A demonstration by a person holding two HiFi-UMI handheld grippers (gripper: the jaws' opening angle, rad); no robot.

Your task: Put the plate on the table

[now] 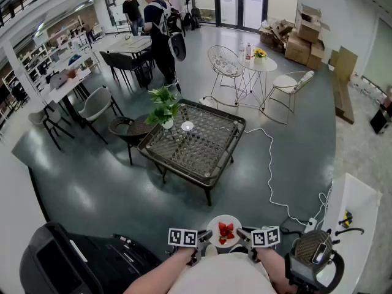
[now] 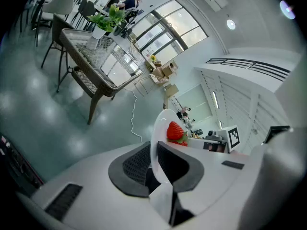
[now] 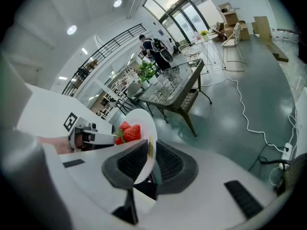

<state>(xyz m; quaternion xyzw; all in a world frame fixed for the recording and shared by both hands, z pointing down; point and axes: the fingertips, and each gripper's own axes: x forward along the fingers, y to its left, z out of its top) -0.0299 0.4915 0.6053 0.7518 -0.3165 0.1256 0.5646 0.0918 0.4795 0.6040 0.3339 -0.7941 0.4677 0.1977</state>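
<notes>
Head view: the left gripper (image 1: 205,239) and the right gripper (image 1: 244,237) pinch opposite rims of a white plate (image 1: 215,224) carrying strawberries (image 1: 226,231). The plate is held in the air close to the person's body, well apart from the wicker table (image 1: 228,155); bare floor lies between them. A potted plant (image 1: 163,108) stands at the tabletop's far left corner, with a small white object (image 1: 187,126) near it. A white cable (image 1: 269,170) lies on the floor to the right of the table.

Left gripper view: both jaws press on the plate rim, and the plate is seen edge-on.

Right gripper view: both jaws clamp the opposite rim. The table is ahead, with two people beyond it.
</notes>
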